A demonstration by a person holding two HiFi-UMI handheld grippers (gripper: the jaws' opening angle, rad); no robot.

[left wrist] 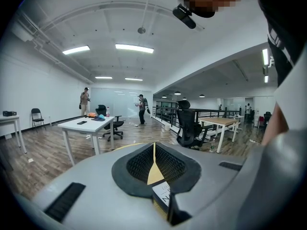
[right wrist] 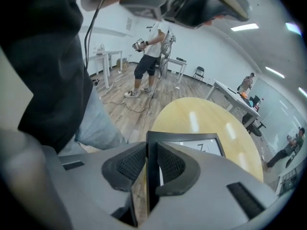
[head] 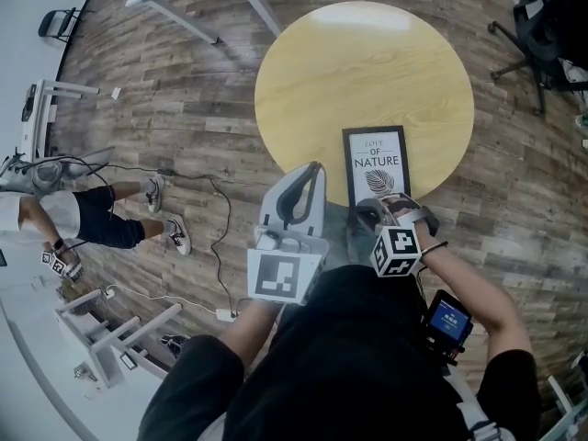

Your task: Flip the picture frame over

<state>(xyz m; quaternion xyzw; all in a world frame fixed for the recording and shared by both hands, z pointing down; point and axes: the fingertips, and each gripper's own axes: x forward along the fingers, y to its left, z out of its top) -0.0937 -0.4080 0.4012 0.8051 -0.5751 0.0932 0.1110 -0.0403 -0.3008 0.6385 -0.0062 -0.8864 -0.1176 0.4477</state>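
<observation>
Wood-floored open office, round yellow bench (head: pixel 367 53) at centre: picture frame (head: pixel 377 165) lies flat, print side up, by the bench's near edge. My right tongs (head: pixel 390 208) pinch the frame's black border at its near end, one pad on either side of it. My left tongs (head: pixel 310 175) are pressed together w/ nothing in them, hanging just left of the frame over the bench rim. Frame reads as light but stiff, prob. glazed, so fragile & slick on its face. I judge the border the only sound place to hold. The flip calls for a firm pinch, a slow turn & a soft set-down.
</observation>
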